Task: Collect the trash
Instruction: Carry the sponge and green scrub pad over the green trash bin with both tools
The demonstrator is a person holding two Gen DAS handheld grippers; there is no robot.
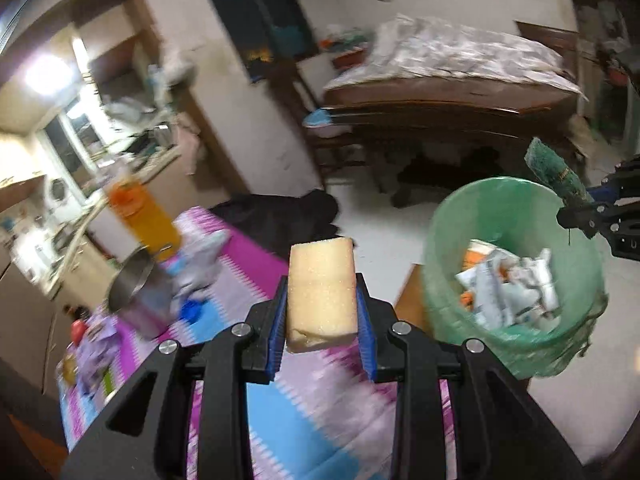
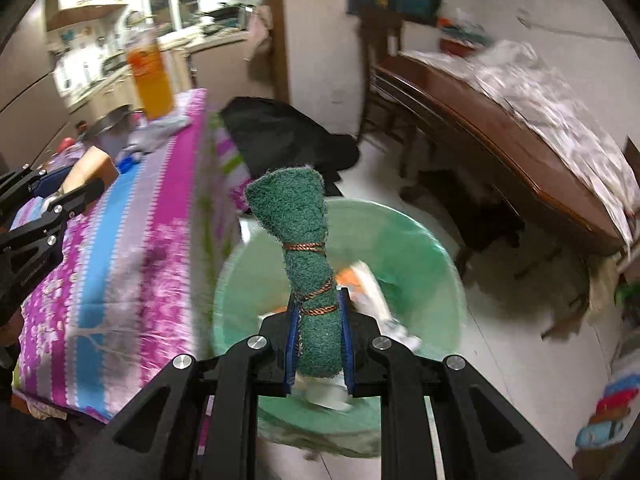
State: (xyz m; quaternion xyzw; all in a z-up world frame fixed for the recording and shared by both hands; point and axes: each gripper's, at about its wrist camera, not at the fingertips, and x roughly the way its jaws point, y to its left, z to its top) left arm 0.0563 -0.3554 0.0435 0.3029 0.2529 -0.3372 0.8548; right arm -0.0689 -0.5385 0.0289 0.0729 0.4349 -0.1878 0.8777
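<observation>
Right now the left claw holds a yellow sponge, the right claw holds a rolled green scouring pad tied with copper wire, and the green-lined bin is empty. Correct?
Not quite. The green-lined bin is not empty: the left wrist view shows crumpled wrappers inside. The left claw does hold the yellow sponge, and the right claw the wire-tied green scouring pad.

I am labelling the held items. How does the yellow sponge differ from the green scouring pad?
The yellow sponge is a plain flat block; the green scouring pad is rolled and tied with copper wire. The sponge sits in the left gripper over the table's cloth; the pad in the right gripper is over the green-lined bin. Both are clamped upright.
</observation>
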